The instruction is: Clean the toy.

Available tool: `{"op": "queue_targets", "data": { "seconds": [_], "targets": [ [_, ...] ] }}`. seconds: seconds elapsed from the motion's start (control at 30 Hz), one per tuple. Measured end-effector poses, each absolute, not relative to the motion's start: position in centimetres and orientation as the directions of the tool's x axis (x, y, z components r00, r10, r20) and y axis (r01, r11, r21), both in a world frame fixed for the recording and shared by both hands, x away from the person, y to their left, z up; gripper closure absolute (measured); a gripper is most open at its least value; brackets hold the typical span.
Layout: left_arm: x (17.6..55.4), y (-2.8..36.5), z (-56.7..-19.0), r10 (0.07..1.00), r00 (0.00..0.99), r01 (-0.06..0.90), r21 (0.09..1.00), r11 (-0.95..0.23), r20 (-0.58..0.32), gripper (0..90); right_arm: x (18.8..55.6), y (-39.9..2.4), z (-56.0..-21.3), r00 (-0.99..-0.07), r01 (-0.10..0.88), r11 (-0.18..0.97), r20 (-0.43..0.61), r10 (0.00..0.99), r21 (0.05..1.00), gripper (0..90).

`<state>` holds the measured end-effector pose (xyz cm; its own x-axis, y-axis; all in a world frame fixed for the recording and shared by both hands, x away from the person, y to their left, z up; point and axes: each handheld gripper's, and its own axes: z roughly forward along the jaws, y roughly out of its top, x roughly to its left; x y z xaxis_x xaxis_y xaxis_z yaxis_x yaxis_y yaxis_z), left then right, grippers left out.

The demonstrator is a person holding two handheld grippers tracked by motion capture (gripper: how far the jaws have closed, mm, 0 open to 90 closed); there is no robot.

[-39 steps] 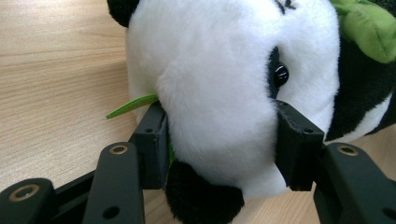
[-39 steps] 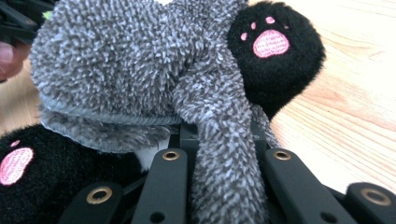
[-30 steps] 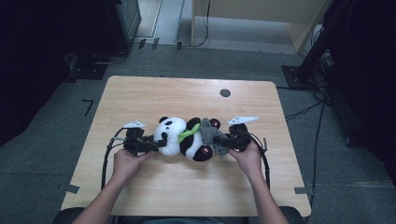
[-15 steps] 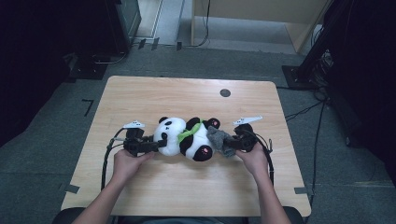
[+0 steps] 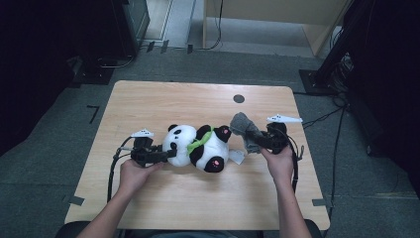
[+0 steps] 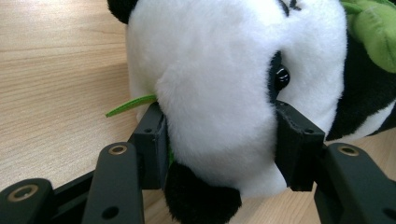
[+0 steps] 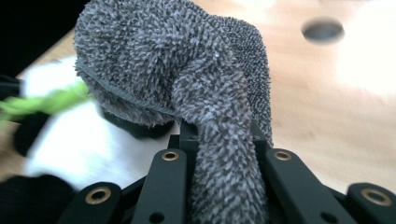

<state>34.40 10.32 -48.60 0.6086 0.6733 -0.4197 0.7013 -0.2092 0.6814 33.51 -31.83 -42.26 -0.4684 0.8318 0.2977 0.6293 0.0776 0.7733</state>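
The panda [image 5: 200, 148] lies on its back on the desk [image 5: 163, 99], long axis running from the left gripper [image 5: 166, 153] toward the right gripper [image 5: 255, 139], head between the left jaws, feet toward the right ones. The left jaws clamp its head. The right jaws pinch a grey cloth [image 5: 243, 130], which earlier lay against the panda's feet and now hangs lifted clear, just beside them.
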Motion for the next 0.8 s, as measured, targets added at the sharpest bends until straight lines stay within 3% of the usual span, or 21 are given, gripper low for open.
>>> {"op": "queue_targets", "data": {
  "seconds": [0.27, 0.53, 0.8],
  "targets": [
    [34.2, 10.3, -48.7, 0.676, 0.607, 0.696, 0.690, -0.199, -0.418, 44.8, 32.5, -26.4, -39.7, -0.614, 0.524, 0.191, 0.212, 0.761, 0.830, 78.2],
    [34.1, 10.3, -48.8, 0.675, 0.613, 0.691, 0.694, -0.204, -0.412, 44.9, 32.4, -21.6, -42.2, -0.688, 0.553, 0.303, 0.220, 0.692, 0.776, 78.0],
    [34.1, 10.3, -48.8, 0.671, 0.623, 0.680, 0.702, -0.213, -0.401, 45.0, 32.6, -22.5, -43.8, -0.684, 0.569, 0.297, 0.240, 0.689, 0.767, 78.4]
  ]
}}
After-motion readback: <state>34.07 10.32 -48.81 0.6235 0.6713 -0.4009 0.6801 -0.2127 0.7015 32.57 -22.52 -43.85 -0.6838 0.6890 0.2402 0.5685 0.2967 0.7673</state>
